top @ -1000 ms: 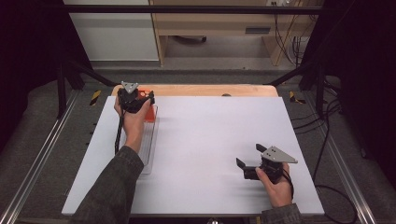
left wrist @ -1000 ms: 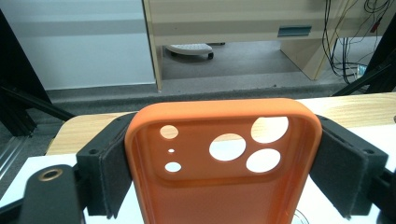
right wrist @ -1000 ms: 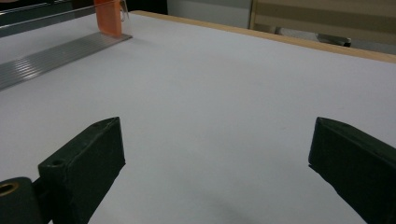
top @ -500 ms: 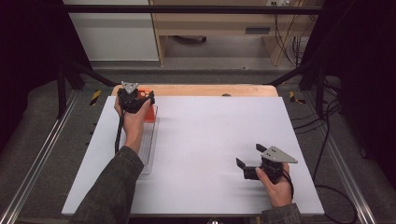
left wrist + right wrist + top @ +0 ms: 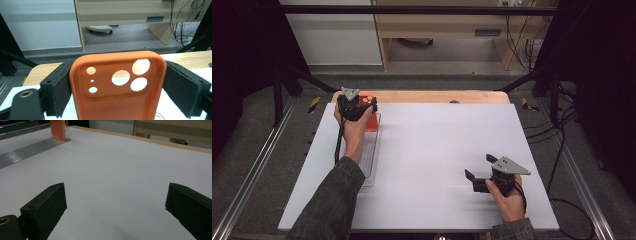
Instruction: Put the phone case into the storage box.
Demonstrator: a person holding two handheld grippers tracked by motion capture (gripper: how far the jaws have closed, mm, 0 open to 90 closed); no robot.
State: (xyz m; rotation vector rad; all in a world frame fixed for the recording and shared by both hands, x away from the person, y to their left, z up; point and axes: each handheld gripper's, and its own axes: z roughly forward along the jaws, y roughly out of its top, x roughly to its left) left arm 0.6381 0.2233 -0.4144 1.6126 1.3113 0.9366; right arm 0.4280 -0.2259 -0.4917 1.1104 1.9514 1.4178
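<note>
An orange phone case [image 5: 370,116] stands upright at the far end of a clear ridged rack [image 5: 371,156] on the left of the white table. My left gripper [image 5: 356,106] is at the case. In the left gripper view the case [image 5: 117,100] sits between the two black pads [image 5: 60,92], which lie against its side edges; camera holes show in its back. These jaws have just been opening a little, with the case between them. Near the front right, my right gripper [image 5: 480,166] rests on the table, open and empty. The right gripper view [image 5: 117,202] shows the case [image 5: 58,129] and rack [image 5: 25,150] far off.
A white board [image 5: 442,150] covers the table, with a wooden strip [image 5: 432,96] along its far edge. Metal rails run down both sides. A beige cabinet and cables stand on the floor beyond.
</note>
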